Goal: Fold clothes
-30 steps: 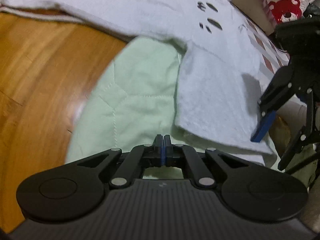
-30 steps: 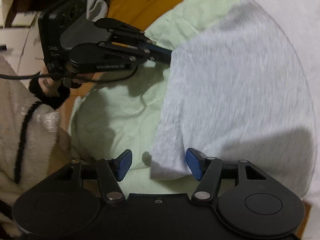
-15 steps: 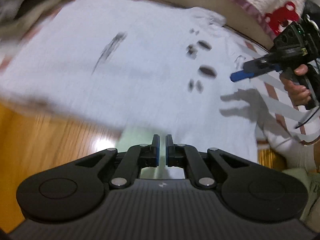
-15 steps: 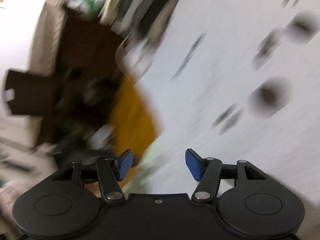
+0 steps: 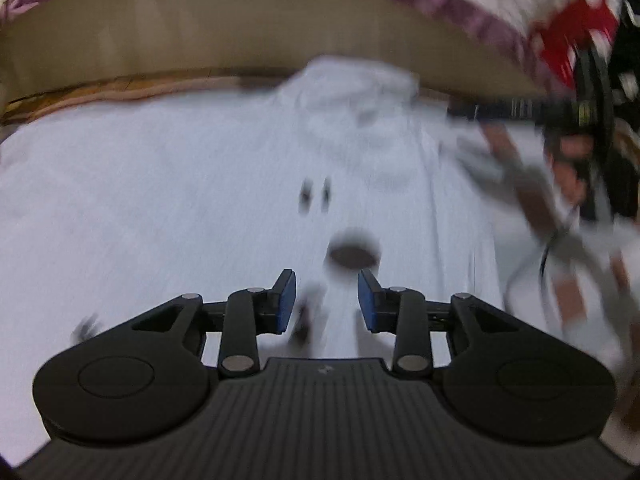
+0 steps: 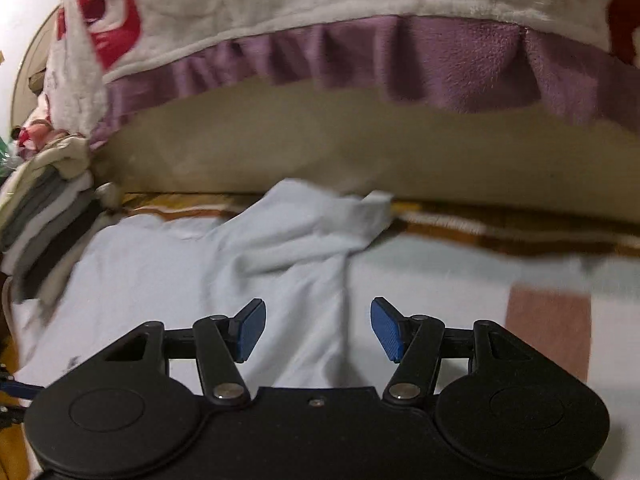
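Observation:
A white shirt [image 5: 180, 208] with dark prints lies spread flat; the picture is blurred. My left gripper [image 5: 326, 300] hovers over its printed middle, jaws opening, with nothing between the blue pads. In the right wrist view the same shirt [image 6: 168, 280] shows a crumpled sleeve [image 6: 320, 220] at its far edge. My right gripper [image 6: 318, 328] stands open above the shirt's right side edge, gripping nothing. In the left wrist view the right gripper [image 5: 500, 111] appears as a dark blur at the upper right, held by a hand [image 5: 568, 164].
A beige bed side [image 6: 360, 152] rises just beyond the shirt, with a white, red-printed blanket with purple trim [image 6: 460, 60] hanging over it. A stack of folded clothes [image 6: 44, 224] sits at the left. A checked sheet [image 6: 548, 320] lies right of the shirt.
Both grippers swept from the shirt's near end over the green quilt to its far end by the bed. The left jaws went from shut to parted; the right stayed open.

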